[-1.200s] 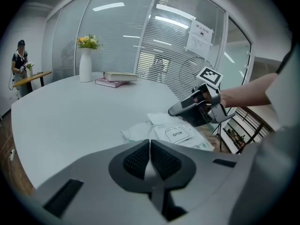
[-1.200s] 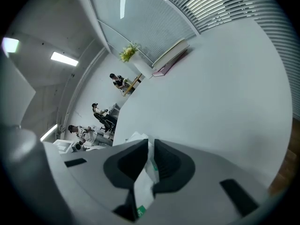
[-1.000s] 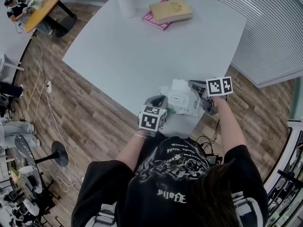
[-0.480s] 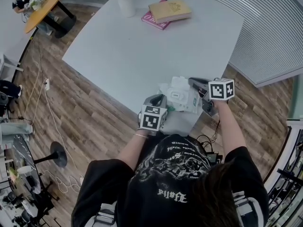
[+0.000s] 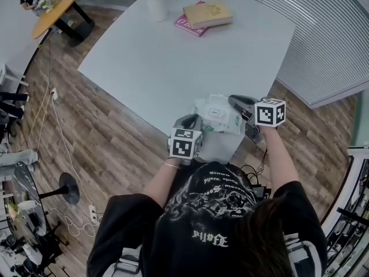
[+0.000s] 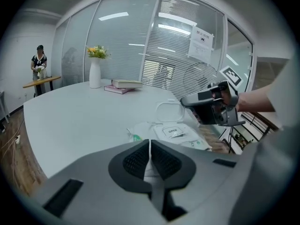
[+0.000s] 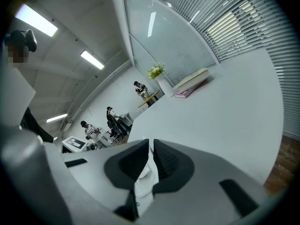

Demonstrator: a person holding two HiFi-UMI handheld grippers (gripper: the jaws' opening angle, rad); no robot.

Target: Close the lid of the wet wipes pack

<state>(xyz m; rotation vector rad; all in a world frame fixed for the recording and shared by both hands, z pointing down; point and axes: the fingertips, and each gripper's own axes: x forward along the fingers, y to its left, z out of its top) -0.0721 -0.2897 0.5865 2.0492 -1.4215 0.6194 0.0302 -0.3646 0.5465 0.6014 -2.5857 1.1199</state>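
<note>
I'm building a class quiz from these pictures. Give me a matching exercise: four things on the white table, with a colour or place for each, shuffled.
Things:
1 vase
2 upper book
3 lower book
4 wet wipes pack

Colour or place:
a pink
b at the near edge of the table
c holds yellow flowers
d tan

Pairs: 1-c, 2-d, 3-a, 4-b

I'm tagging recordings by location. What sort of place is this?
Probably an office or lab meeting area: glass partition walls with blinds, a large white table holding books and a flower vase, and other people working in the background.
</note>
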